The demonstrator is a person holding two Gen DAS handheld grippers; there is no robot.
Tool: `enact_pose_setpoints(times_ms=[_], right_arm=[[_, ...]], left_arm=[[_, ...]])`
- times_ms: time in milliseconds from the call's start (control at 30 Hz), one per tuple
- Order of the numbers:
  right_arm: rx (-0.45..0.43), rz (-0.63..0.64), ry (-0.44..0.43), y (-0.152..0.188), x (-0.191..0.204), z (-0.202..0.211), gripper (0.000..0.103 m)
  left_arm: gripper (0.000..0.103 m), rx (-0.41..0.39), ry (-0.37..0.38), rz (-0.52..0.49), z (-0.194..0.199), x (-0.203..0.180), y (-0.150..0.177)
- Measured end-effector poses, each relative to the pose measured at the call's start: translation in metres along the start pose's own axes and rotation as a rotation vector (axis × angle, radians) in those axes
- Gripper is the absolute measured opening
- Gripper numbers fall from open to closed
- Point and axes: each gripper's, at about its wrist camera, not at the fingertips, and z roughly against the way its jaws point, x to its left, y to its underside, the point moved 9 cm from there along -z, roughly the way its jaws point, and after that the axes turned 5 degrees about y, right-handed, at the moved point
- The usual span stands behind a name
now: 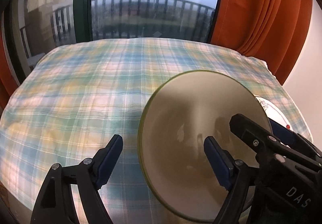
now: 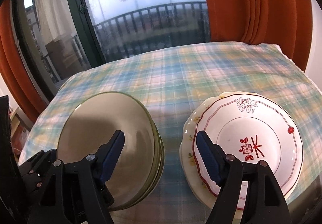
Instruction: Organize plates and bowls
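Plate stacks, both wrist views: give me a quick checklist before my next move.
1. Left hand-held gripper open, nothing held: ok.
2. Right hand-held gripper open, nothing held: ok.
3. Green plate stack sits on the tablecloth, edges roughly aligned: ok.
4. Patterned plate rests atop the white plates: ok, slightly offset.
5. Stacks apart, not touching: ok.
6. Bowls present: cannot tell.

Both wrist cams close, tilted down; shared olive plates (image 1: 201,123).
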Motion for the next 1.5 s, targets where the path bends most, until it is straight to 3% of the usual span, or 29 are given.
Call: enact_pose_setpoints(times_ms=[67,267,500,733,833,1000,1300,1500], right_arm=[[0.015,-0.007,-0.008,-0.003,0.0,-0.002,0.077],[0.071,-0.04,-0.01,-0.006,0.0,-0.014,0.077],[0.12,-0.077,0.036,-0.004,-0.002,-0.02,0.077],[0.148,-0.116,0.059,-0.001,-0.004,-0.024,0.076],[0.175,-0.118,0.062,-0.001,-0.001,-0.029,0.075],[0.223,-0.085,0.031,0.003,0.015,-0.035,0.056],[0.235,-0.048,0.06,0.005,0.017,-0.037,0.052],[0.221,-0.045,0.04,0.004,0.015,-0.032,0.052]], left_arm=[[0.084,0.013,0.014,0.02,-0.003,0.003,-0.002],[0.069,0.077,0.092,0.116,-0.019,0.005,0.002],[0.07,0.126,0.176,0.135,-0.023,-0.013,0.011],[0.069,0.138,0.207,0.132,-0.024,-0.012,0.009],[0.069,0.143,0.208,0.12,-0.023,-0.013,0.01],[0.068,0.14,0.166,0.05,-0.021,-0.017,0.008],[0.067,0.153,0.122,0.022,-0.023,-0.019,0.006],[0.067,0.146,0.106,0.064,-0.017,-0.022,0.009]])
